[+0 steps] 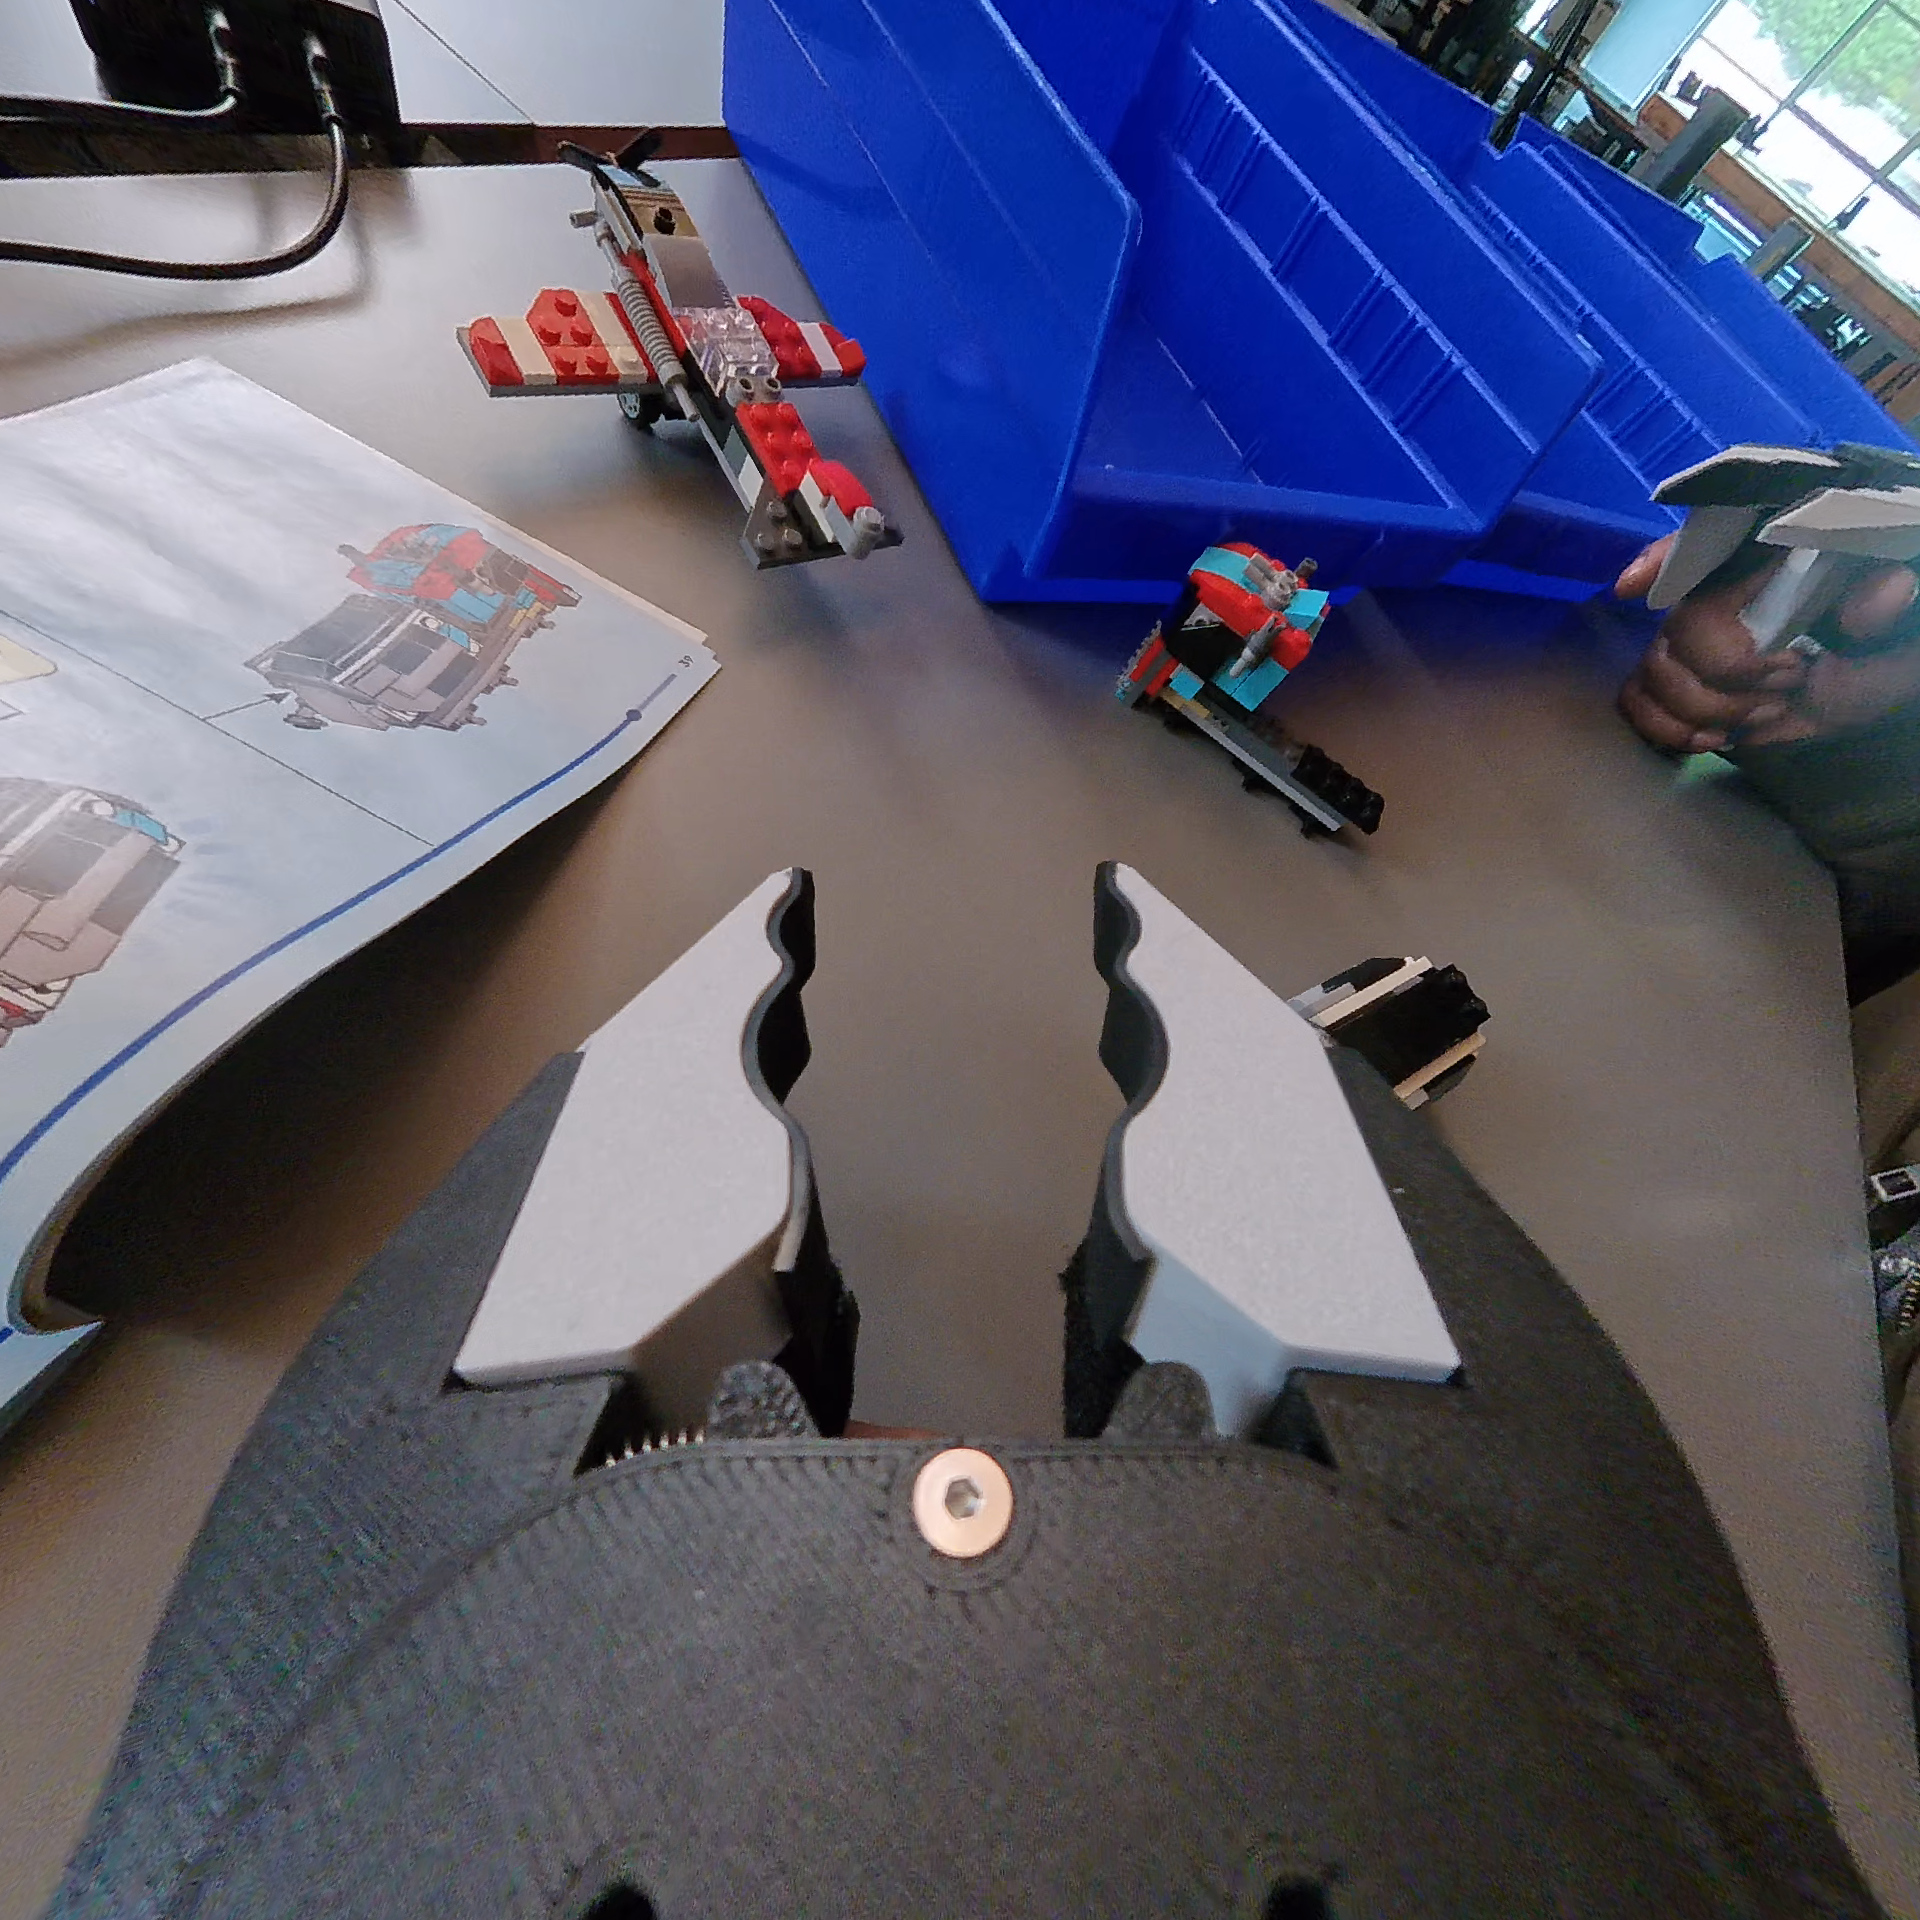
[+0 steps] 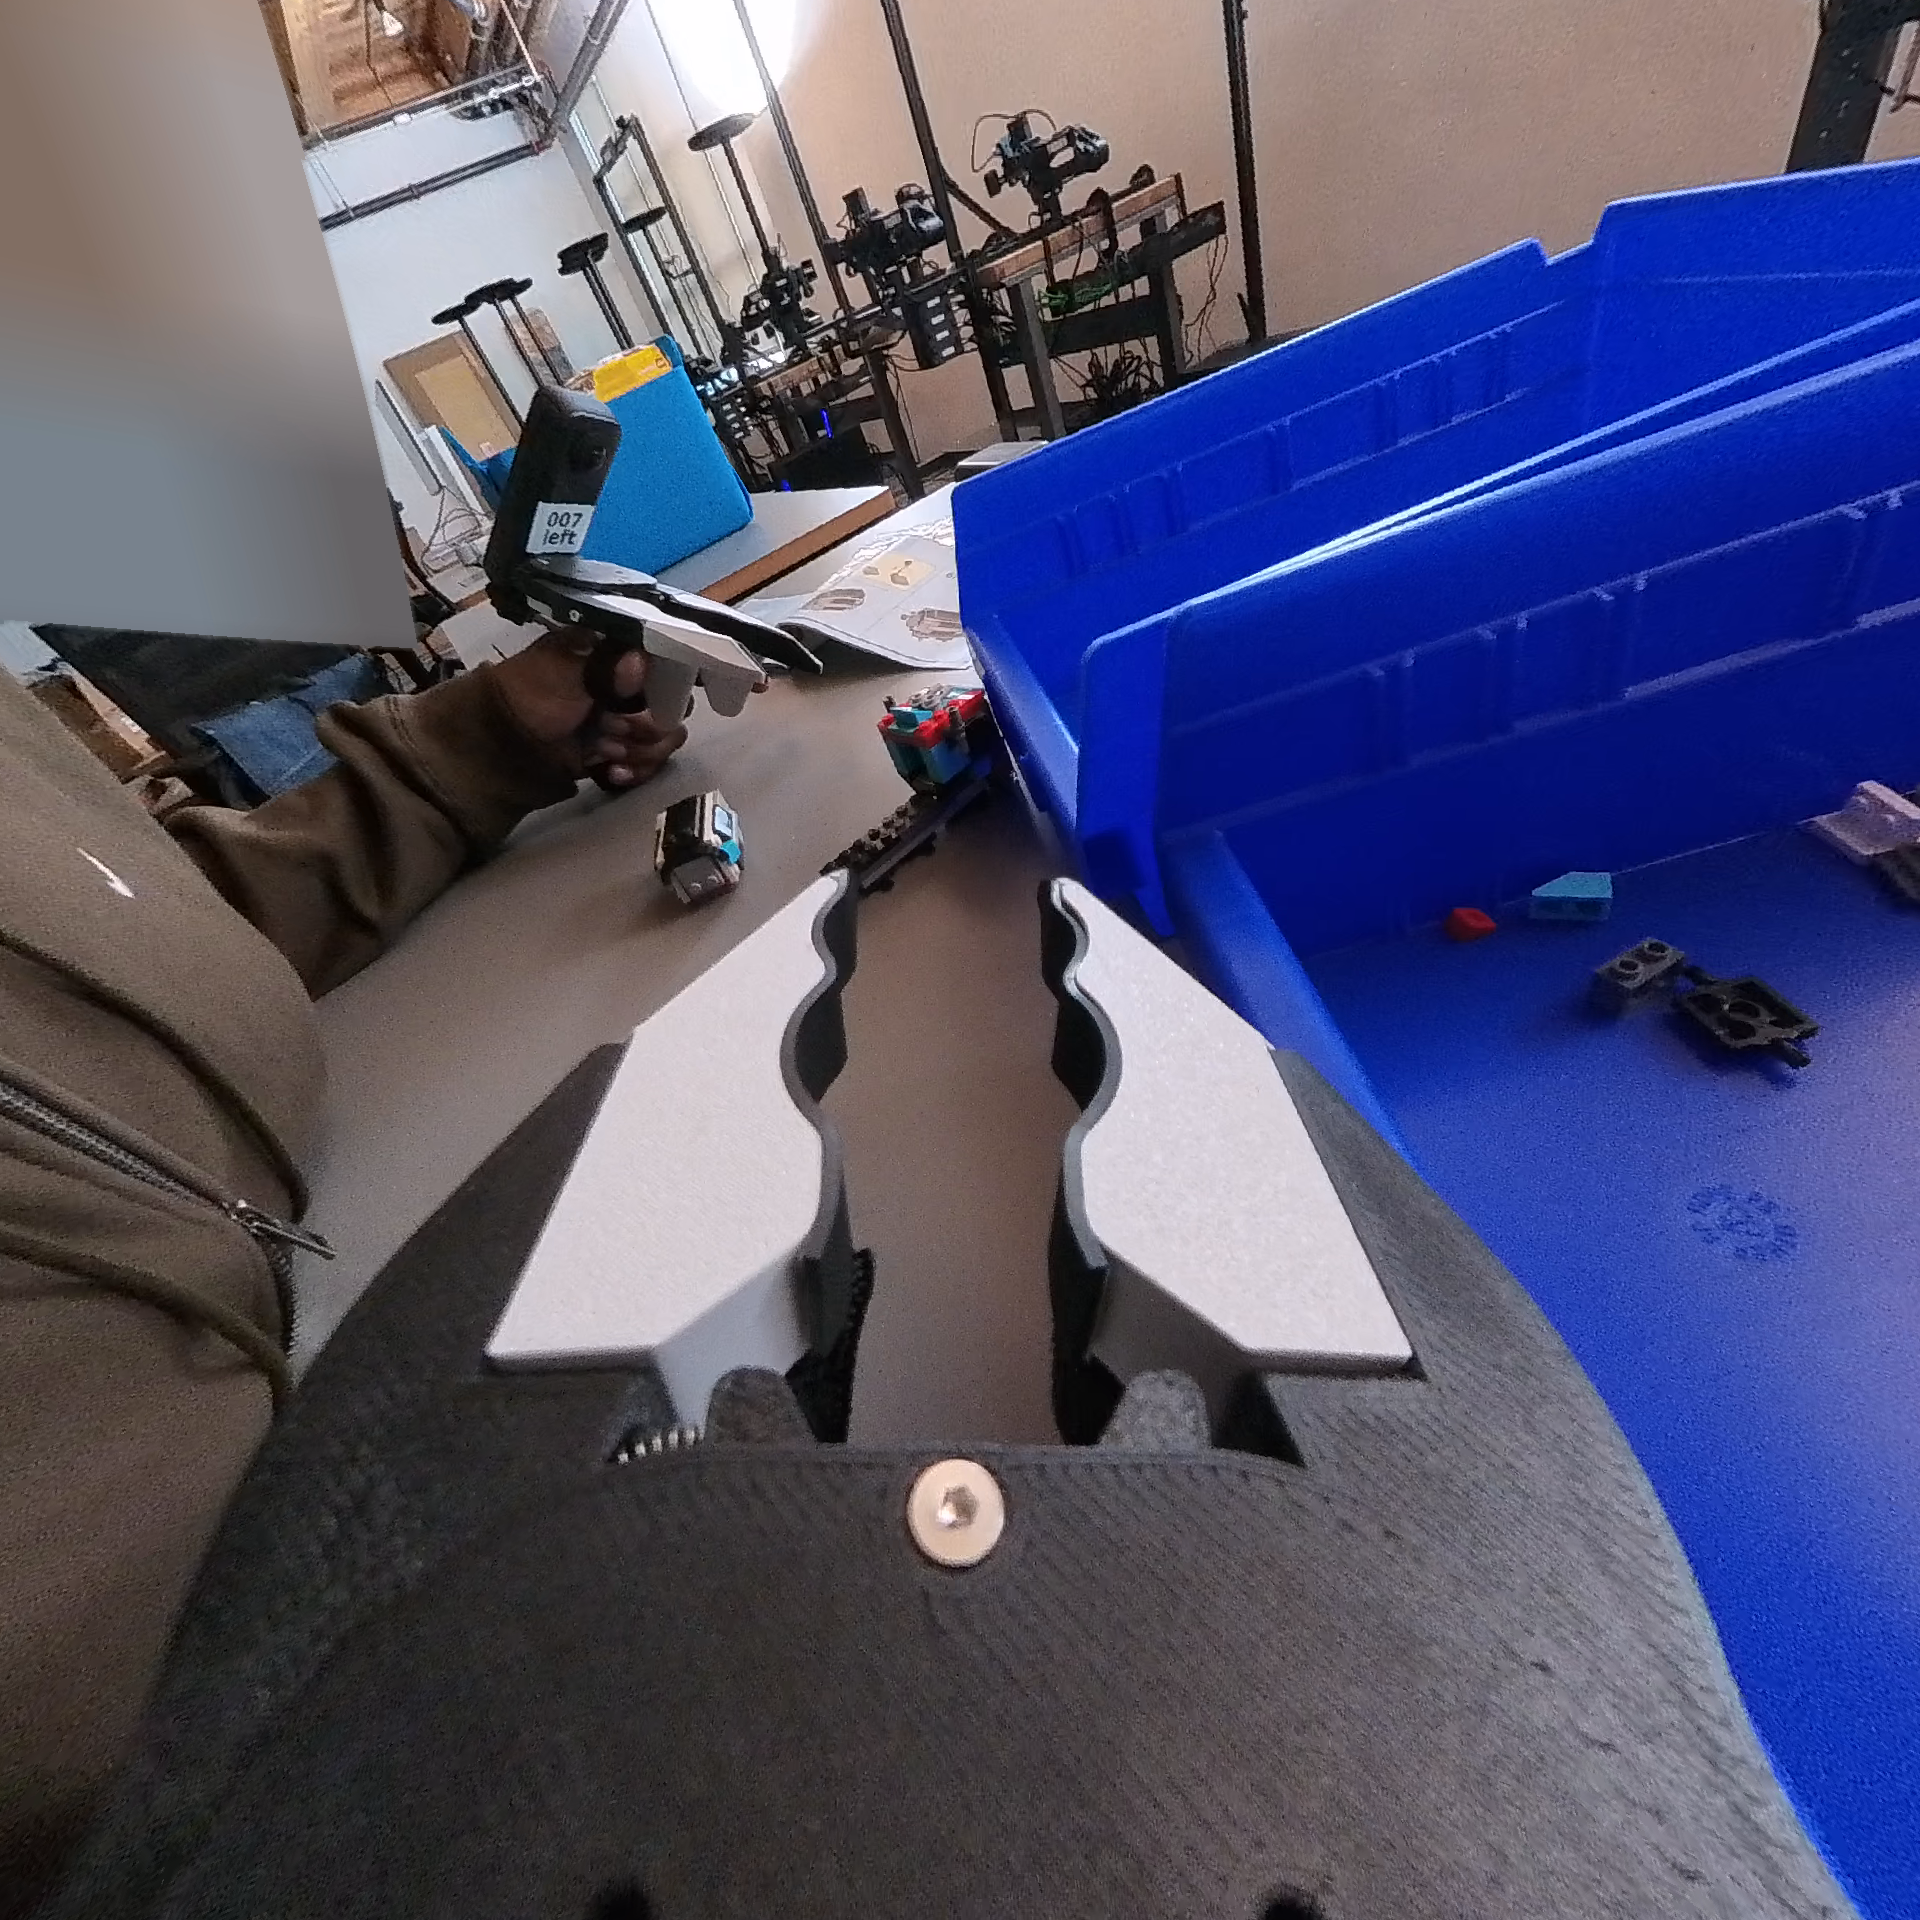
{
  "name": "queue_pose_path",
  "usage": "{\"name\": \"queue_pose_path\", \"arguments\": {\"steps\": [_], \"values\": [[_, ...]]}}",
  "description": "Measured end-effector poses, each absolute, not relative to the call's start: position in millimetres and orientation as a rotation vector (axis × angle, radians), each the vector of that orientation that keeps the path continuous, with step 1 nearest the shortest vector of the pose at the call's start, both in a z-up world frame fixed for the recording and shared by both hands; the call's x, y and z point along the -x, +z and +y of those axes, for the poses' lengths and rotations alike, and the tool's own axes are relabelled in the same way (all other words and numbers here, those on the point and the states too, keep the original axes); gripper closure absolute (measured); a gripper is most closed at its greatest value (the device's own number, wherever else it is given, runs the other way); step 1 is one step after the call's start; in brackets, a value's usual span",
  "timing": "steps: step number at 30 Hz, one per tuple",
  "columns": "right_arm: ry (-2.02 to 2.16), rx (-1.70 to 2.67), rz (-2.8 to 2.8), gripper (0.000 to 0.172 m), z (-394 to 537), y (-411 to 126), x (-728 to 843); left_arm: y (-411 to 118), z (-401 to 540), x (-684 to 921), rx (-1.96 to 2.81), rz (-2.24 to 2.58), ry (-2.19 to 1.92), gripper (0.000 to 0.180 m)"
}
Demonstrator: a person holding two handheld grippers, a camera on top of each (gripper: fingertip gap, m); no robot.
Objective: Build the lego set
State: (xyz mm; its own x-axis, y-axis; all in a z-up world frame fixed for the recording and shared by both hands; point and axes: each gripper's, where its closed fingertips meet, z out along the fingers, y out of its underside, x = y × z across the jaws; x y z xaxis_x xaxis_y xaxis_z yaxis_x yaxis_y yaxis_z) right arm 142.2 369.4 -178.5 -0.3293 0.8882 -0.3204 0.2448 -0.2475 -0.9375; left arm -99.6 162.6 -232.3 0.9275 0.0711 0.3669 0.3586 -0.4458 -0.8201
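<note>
Black textured 3D-printed gripper body, pale grey wedge fingers with wavy black pads, silver hex screw; olive-brown zipped hoodie sleeve

Booklet left, toy plane behind it, bins right, small brick model in front of bins

Printed sticker on left gripper

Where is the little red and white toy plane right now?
In the left wrist view, the red and white brick plane stands on the grey table, upper left, between the open instruction booklet and the blue bins.
</note>
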Motion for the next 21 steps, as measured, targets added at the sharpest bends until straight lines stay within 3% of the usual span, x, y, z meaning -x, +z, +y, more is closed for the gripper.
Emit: {"name": "queue_pose_path", "arguments": {"steps": [21], "values": [[1.627,1.435,-1.484,0.136,369.7,-182.7,-142.9,-231.3,161.3,103.9,2.001,-0.351,-0.328,0.125]]}}
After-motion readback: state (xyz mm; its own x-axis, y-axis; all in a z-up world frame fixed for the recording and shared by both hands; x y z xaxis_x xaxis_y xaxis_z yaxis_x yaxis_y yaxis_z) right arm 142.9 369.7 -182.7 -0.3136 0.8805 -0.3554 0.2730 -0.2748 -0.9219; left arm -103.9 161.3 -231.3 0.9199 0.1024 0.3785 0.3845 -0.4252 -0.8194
